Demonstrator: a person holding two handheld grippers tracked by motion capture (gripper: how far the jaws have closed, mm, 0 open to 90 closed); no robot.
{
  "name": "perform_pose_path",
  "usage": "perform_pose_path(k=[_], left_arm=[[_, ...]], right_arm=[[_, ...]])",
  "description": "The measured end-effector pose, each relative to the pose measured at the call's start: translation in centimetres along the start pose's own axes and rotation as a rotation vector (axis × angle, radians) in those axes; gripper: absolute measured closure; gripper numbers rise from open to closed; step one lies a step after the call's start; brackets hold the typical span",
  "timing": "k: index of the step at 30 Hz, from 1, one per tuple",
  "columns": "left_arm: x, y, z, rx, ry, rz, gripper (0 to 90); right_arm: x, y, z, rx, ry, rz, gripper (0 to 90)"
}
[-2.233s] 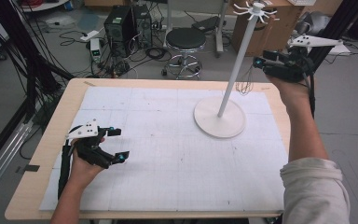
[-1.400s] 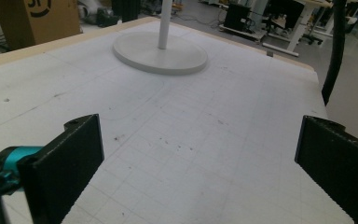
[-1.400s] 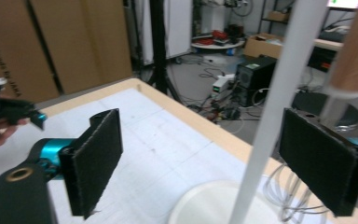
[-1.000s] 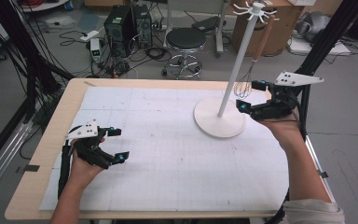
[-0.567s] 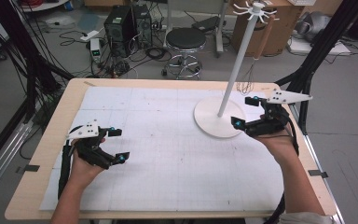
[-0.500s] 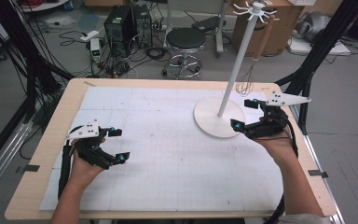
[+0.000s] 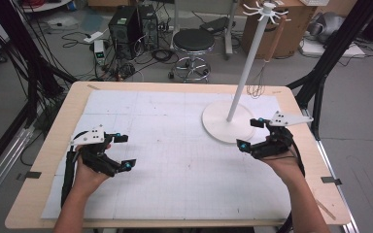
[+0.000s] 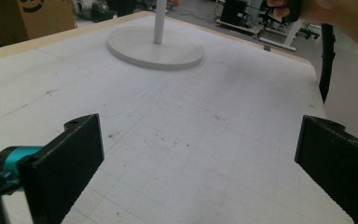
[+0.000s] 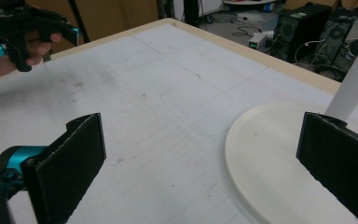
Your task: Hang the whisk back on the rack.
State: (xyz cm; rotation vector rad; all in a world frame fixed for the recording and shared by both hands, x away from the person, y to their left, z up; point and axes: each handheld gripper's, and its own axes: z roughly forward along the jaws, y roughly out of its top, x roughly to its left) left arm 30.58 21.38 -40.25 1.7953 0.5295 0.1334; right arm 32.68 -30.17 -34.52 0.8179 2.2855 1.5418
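A white stand with a round base (image 7: 226, 127) and a tall pole (image 7: 246, 65) rises from the paper-covered table (image 7: 175, 194) at the right. A wire whisk (image 7: 258, 86) with a wooden handle hangs from a hook at the stand's top. My right gripper (image 7: 250, 133) is open and empty, low over the table just beside the near right rim of the base (image 9: 270, 158). My left gripper (image 7: 125, 152) is open and empty near the table's left front. The base (image 8: 156, 46) lies far ahead in the left gripper view.
The white gridded sheet (image 7: 175, 126) covers most of the tabletop, with the wooden rim (image 7: 48, 145) bare around it. Beyond the far edge stand a black stool (image 7: 193, 41), computer boxes (image 7: 128, 22) and a cardboard box (image 7: 291, 29). Black frame posts (image 7: 337, 43) rise at the right.
My right gripper has come down from beside the pole at the far right and now sits low next to the stand's base. The left gripper has stayed in place.
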Motion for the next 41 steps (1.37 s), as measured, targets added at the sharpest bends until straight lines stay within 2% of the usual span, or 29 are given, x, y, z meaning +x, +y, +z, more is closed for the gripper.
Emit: perform_pose_path(k=[3,5,6,8,16,19,23,33,41], left_arm=[[0.0,0.0,0.0,0.0,-0.001,0.001,1.7],[0.0,-0.1,0.0,0.0,0.0,-0.001,1.7],[0.0,-0.1,0.0,0.0,-0.003,0.0,1.7],[0.0,-0.1,-0.1,0.0,-0.001,-0.002,1.7],[-0.1,-0.3,-0.1,0.003,0.0,-0.006,1.7],[-0.1,-0.4,0.0,0.011,-0.001,-0.004,1.7],[-0.1,-0.5,0.2,0.013,-0.001,-0.009,1.7],[-0.1,-0.7,0.4,0.023,-0.002,-0.012,1.7],[-0.2,-0.7,0.4,0.023,-0.005,-0.017,1.7]], right_arm=[[0.1,-1.0,0.3,0.002,0.016,0.024,0.5],[0.3,-1.4,0.6,0.057,-0.007,0.028,0.5],[0.6,-1.5,0.8,0.063,-0.013,0.019,0.5],[0.9,-2.1,0.9,0.034,0.009,0.018,0.5],[1.1,-4.3,1.7,0.076,0.011,0.042,0.5],[1.2,-4.4,1.8,0.089,0.003,0.036,0.5],[1.2,-4.6,1.7,0.079,-0.002,0.029,0.5],[1.1,-5.0,1.5,0.063,-0.009,0.049,0.5],[0.9,-5.0,1.6,0.058,-0.013,0.046,0.5]])
